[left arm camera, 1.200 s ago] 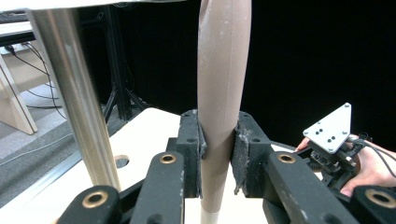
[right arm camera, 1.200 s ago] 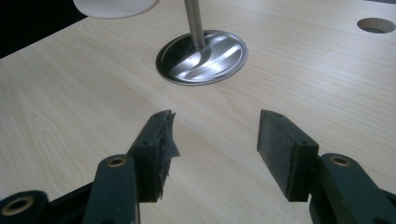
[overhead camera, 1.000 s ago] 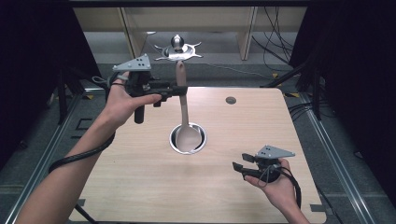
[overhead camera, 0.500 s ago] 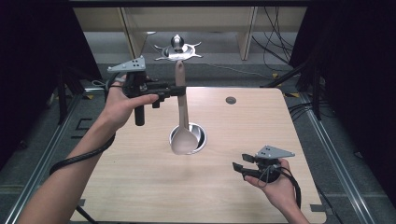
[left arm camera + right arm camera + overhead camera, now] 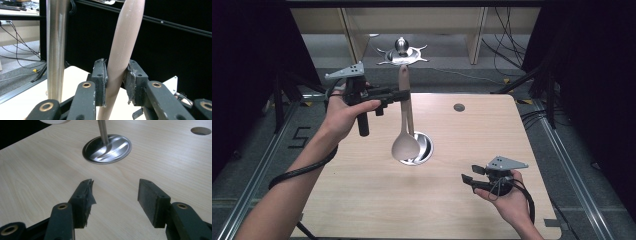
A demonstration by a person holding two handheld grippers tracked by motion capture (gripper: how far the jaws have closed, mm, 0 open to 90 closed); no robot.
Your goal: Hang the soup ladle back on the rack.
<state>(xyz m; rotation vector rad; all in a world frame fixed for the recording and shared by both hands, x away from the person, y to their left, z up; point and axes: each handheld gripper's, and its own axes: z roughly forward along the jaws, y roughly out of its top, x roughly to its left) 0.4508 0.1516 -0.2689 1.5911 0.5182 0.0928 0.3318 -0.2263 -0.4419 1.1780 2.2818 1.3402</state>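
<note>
While it hangs bowl-down above the table (image 5: 362,200), the spoon (image 5: 404,142) is caught by its pale handle between the pads of the left gripper (image 5: 404,95), high over the round metal dish (image 5: 424,145) that is sunk into the tabletop. The handle runs up past the jaws and leans a little, and the spoon's bowl sits just in front of the dish in the high view, clear of the wood. In the left gripper view the handle (image 5: 122,50) stands between the two black pads; the left pad lies against it, and the right pad meets it at its upper edge with a slight gap showing lower down. These jaws have just been opening a little, with the handle between them. A shiny metal post (image 5: 56,47) stands just beside the handle in that view.

Well apart from the spoon, near the table's front right corner, the right gripper (image 5: 469,181) rests low in the person's hand, its jaws standing wide with nothing between them. Its own view looks across bare wood (image 5: 37,170) toward the dish (image 5: 107,148), and a small round hole (image 5: 200,130) shows in the table farther back.
</note>
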